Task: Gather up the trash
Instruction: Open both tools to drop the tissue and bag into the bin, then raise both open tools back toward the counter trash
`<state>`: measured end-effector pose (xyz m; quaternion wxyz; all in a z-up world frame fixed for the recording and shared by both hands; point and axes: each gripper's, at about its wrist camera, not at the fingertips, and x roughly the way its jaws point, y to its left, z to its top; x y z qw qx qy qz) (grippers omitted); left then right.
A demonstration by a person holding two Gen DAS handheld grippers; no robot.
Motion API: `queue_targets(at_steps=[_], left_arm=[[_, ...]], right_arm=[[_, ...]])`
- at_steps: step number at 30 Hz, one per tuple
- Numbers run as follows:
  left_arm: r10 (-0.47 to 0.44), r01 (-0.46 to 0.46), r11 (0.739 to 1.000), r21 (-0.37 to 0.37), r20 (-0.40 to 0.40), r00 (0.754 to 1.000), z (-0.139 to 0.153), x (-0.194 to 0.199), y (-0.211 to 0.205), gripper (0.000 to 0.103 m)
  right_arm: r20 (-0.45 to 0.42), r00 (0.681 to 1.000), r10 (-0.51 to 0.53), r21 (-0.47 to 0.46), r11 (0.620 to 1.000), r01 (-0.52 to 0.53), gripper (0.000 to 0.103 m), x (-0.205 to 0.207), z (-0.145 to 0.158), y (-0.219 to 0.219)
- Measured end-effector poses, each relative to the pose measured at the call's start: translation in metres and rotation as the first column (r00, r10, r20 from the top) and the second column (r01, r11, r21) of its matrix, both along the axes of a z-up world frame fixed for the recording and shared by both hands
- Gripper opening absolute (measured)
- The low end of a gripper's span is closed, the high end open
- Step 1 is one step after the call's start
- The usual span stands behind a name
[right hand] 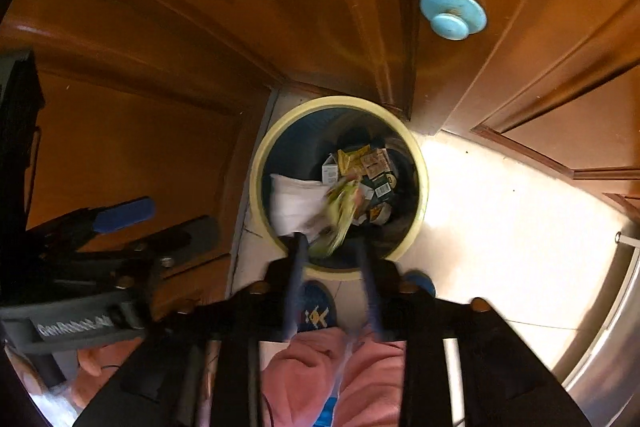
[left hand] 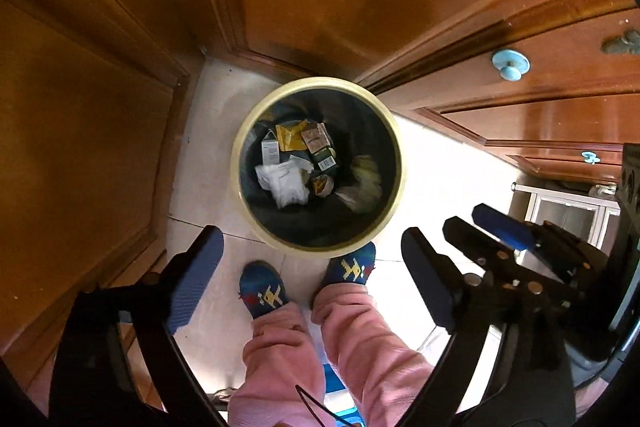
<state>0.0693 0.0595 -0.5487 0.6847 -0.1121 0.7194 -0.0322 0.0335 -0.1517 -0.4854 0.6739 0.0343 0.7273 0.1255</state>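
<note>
Left wrist view looks almost straight down into the waste bin, a round tub with a cream rim and a dark liner, standing on pale floor tile in a corner of wooden cabinet doors. My left gripper hangs above it with its jaws spread wide and nothing between them. Inside the bin lie a crumpled white tissue, a yellow packet, a brownish carton and a dark box with a barcode label. My slippered feet stand just beside the rim.

From the right wrist view, my right gripper points down over the near edge of the bin with its jaws partly apart, and a blurred yellow-green wrapper sits just past the fingertips with a blurred white sheet beside it. Neither pad seems to press on either, so I judge both are dropping in.

So I judge this load is delivered, or nearly. Whether more trash waits elsewhere I cannot tell; none shows on the visible floor.

Readable writing is scarce: the left gripper's body, seen from the right wrist, carries a white word that looks like "GenRobot.AI". The printing on the packets is too small to read.
</note>
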Motion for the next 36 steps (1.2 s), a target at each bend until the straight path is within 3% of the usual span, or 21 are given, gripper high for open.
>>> queue_targets(at_steps=[9,18,24,28,36], left_arm=[[-0.043,0.042,0.998,0.043,0.046,0.998,0.034,0.001,-0.006,0.093],[-0.097,0.088,0.992,0.086,0.108,0.989,0.121,-0.012,-0.006,0.094],[-0.150,0.135,0.986,0.095,0.177,0.973,0.203,-0.023,-0.008,0.097],[-0.189,0.169,0.980,0.101,0.252,0.949,0.265,-0.029,-0.013,0.098],[-0.239,0.219,0.971,0.097,0.433,0.869,0.393,-0.033,-0.020,0.100]], right_arm=[[0.033,0.999,-0.010,0.005,1.000,0.010,0.038,-0.007,0.033,0.002],[0.073,0.996,-0.061,0.017,0.998,0.060,0.038,-0.023,0.093,0.003],[0.131,0.986,-0.107,0.036,0.994,0.103,0.038,-0.038,0.164,0.000],[0.192,0.971,-0.139,0.052,0.990,0.131,0.038,-0.045,0.223,-0.004],[0.343,0.922,-0.180,0.068,0.984,0.167,0.038,-0.059,0.339,-0.012]])
